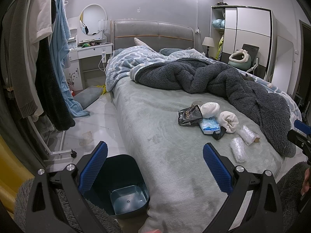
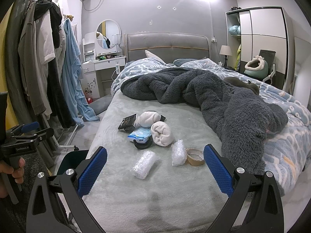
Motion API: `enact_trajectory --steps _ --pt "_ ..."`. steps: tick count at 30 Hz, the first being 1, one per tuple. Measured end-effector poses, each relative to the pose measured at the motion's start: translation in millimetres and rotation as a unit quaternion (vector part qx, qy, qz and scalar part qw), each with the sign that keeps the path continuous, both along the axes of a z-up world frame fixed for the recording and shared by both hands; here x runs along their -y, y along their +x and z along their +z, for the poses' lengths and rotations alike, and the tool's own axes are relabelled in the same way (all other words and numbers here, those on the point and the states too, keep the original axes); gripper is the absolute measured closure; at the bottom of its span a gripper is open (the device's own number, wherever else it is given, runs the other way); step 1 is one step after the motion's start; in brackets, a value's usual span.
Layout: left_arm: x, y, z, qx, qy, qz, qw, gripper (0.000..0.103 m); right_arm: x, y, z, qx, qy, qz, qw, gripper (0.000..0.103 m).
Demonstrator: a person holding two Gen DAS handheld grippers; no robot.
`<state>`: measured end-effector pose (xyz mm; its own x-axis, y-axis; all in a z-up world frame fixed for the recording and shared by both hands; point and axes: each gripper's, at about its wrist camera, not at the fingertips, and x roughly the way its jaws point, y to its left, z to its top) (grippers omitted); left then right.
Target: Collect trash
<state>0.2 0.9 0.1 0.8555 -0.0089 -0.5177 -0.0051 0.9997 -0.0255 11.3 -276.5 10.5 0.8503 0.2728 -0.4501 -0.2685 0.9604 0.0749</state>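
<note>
Trash lies on the grey-green bed point(image 2: 155, 194): two bubble-wrap rolls point(image 2: 144, 164) point(image 2: 178, 152), a brown tape roll point(image 2: 195, 156), a black packet point(image 2: 127, 124), a blue wet-wipe pack point(image 2: 140, 134) and a black strap point(image 2: 142, 145). Two rolled white socks point(image 2: 162, 133) lie among them. The same pile shows in the left wrist view, with the black packet point(image 1: 189, 115) and bubble wrap point(image 1: 238, 149). A dark blue bin point(image 1: 120, 186) stands on the floor at the bed's foot. My left gripper point(image 1: 155, 168) is open above the bin and bed edge. My right gripper point(image 2: 155, 169) is open, just short of the bubble wrap.
A dark fleece blanket point(image 2: 223, 101) and blue patterned duvet point(image 2: 287, 116) cover the bed's right half. A clothes rack point(image 2: 48, 68) with hanging garments stands left. A white dressing table point(image 2: 103, 64), a wardrobe point(image 2: 262, 38) and a grey floor cushion point(image 1: 88, 96) stand further back.
</note>
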Motion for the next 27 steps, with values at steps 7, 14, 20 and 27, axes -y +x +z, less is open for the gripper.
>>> enact_trajectory --steps 7,14,20,27 --pt "0.0 0.1 0.0 0.000 0.000 0.000 1.0000 0.003 1.3 1.0 1.2 0.000 0.000 0.000 1.000 0.003" --pt "0.1 0.0 -0.1 0.000 0.001 0.000 1.0000 0.003 -2.9 0.0 -1.3 0.001 -0.004 0.002 1.000 0.003" --pt "-0.1 0.1 0.0 -0.001 0.000 0.000 1.0000 0.003 -4.3 -0.9 -0.3 0.001 -0.004 0.002 1.000 0.003" --pt "0.0 0.2 -0.1 -0.001 0.000 0.000 1.0000 0.003 -4.2 -0.4 -0.8 0.001 -0.005 0.002 1.000 0.003"
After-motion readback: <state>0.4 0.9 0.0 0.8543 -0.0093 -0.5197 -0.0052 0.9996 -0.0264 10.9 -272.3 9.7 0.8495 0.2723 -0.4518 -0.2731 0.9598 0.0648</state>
